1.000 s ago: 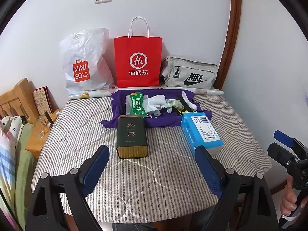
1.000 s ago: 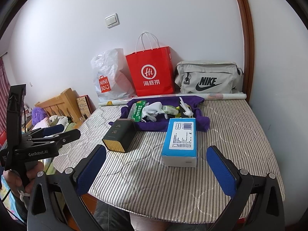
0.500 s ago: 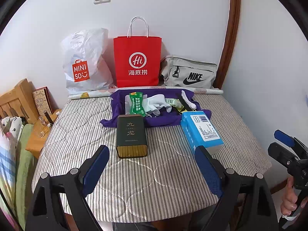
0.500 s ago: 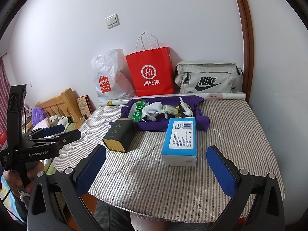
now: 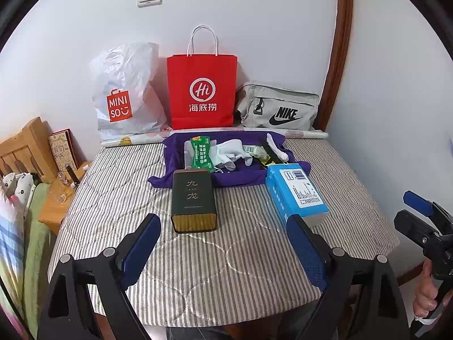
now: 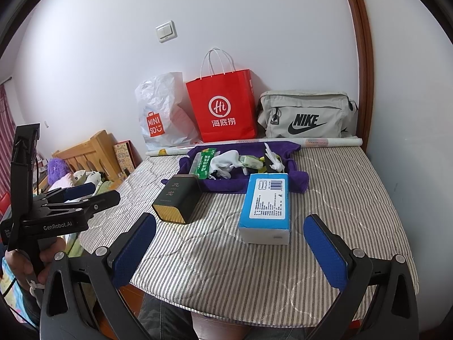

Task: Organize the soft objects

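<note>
Item: striped table cover (image 5: 232, 255), quilted, spread over the whole working surface.

Item: purple cloth (image 5: 237, 177), at the far middle, its edges turned up so that it works as a shallow nest. In it we count a green packet (image 5: 201, 153), white gloves (image 5: 232, 153), a small yellow-green wrapper (image 5: 256, 150) and a white crumpled piece (image 5: 279, 148). These soft things lie bunched together on the cloth; we judge they are gathered there so that they stay in one place, though we cannot tell whether this is a pile waiting to be sorted or a sorted result.

Item: dark tin (image 5: 194, 199), lying on its side just in front of the cloth, gold end toward us.

Item: blue box (image 5: 296, 194), lying flat to the right of the tin, its far end touching the cloth.

Item: against the wall, a white plastic bag (image 5: 124, 93), a red paper bag (image 5: 201, 90) and a grey pouch (image 5: 279, 107), stood up side by side; a roll of paper (image 5: 307, 134) lies at their feet.

Item: left gripper (image 5: 223, 250), jaws spread wide, holding nothing, held low at the near edge of the table.

Item: right gripper (image 6: 230, 253), likewise spread wide and empty, facing the blue box. We judge both are kept back and open, ready for a reach.
</note>
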The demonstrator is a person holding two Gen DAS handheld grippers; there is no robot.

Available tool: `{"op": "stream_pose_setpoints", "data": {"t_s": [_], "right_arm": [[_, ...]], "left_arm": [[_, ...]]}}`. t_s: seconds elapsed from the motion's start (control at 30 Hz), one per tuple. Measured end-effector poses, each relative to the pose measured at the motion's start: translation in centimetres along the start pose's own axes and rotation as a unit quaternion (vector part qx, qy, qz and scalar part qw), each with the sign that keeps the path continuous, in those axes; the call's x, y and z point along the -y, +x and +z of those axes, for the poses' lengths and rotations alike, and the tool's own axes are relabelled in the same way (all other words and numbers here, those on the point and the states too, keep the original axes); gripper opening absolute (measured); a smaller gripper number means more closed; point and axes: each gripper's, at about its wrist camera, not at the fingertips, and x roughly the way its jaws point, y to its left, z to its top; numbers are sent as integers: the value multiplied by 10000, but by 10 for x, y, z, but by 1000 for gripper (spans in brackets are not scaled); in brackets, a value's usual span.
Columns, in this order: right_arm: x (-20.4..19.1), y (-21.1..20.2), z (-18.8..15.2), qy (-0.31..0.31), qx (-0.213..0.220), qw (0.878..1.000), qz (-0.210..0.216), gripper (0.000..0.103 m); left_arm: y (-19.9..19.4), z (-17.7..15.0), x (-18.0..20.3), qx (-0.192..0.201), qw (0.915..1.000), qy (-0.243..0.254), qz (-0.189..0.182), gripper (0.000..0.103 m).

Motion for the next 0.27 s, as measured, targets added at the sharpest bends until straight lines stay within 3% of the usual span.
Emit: {"op": "stream_pose_setpoints", "data": {"t_s": [0.27], "right_arm": [[-1,-1,0,-14,5,10000,5,102]], "left_arm": [[-1,0,1,3,10000,5,10,90]]}}
